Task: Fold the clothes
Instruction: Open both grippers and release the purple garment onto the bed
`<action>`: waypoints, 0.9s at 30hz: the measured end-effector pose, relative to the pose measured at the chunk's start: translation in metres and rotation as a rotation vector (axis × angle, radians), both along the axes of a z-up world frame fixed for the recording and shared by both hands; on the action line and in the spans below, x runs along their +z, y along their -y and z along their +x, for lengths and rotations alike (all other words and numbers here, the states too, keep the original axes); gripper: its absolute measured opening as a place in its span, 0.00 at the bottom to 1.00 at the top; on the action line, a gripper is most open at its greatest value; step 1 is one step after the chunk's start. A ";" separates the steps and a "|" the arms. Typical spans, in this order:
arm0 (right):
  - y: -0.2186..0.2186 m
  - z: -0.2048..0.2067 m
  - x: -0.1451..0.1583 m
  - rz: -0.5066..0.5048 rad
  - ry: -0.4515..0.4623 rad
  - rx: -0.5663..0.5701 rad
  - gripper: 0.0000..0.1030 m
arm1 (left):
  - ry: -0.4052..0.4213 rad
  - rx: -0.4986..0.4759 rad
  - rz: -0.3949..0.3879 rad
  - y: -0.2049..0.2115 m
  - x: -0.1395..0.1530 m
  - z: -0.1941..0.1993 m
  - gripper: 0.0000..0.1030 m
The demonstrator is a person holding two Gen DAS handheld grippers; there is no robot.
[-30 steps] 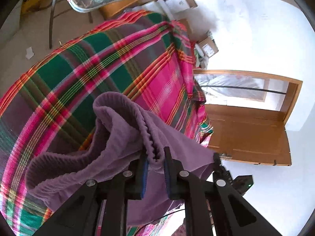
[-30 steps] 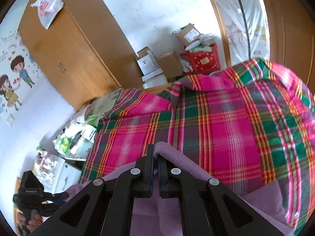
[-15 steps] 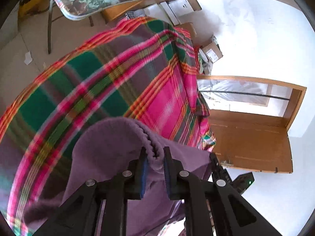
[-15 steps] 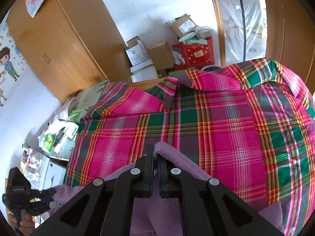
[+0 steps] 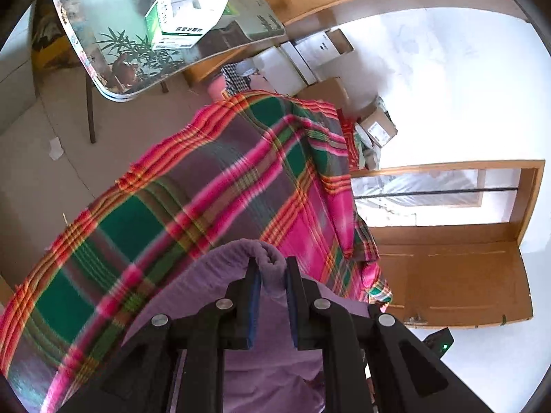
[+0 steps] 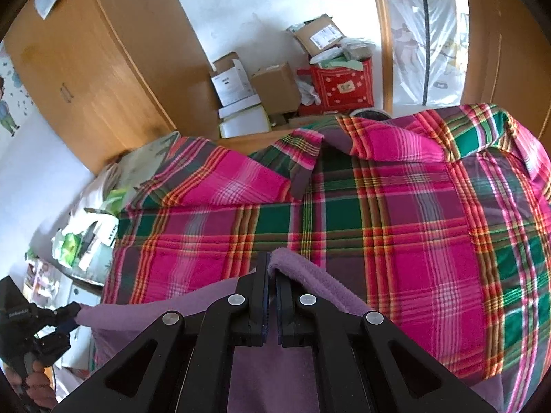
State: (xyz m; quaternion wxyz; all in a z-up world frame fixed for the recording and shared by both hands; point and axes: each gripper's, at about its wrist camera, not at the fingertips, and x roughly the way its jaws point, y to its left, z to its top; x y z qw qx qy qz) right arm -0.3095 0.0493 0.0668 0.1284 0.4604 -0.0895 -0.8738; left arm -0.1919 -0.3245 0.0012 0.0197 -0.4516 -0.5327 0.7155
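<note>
Now that the purple fleece garment [image 5: 237, 258] is stretched taut above the plaid bedspread [image 5: 165, 199], left gripper [image 5: 272, 275] and right gripper [image 6: 271, 275] each pinch an edge, ready for laying flat.

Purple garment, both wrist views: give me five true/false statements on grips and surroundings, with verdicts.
1. The left tool is shut on the purple garment. True.
2. The right tool is open and holds nothing. False: it is shut on an edge of the same garment.
3. The surface under the garment is covered by a plaid blanket in pink, green and orange. True.
4. The blanket is plain blue. False: it is a multicoloured plaid.
5. In the right wrist view, cardboard boxes are stacked against the white wall beyond the blanket. True.
</note>
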 end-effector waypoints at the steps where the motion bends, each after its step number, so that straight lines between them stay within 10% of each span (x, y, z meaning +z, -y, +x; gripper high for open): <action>1: 0.001 -0.002 -0.002 -0.001 0.006 -0.003 0.03 | 0.002 0.003 -0.005 0.000 -0.002 -0.004 0.14; 12: 0.004 -0.009 -0.015 -0.012 0.051 0.012 0.11 | -0.015 -0.038 -0.123 -0.009 0.002 -0.023 0.14; 27: -0.045 0.078 0.030 -0.033 -0.028 0.167 0.26 | -0.086 -0.191 -0.225 -0.051 0.035 0.054 0.28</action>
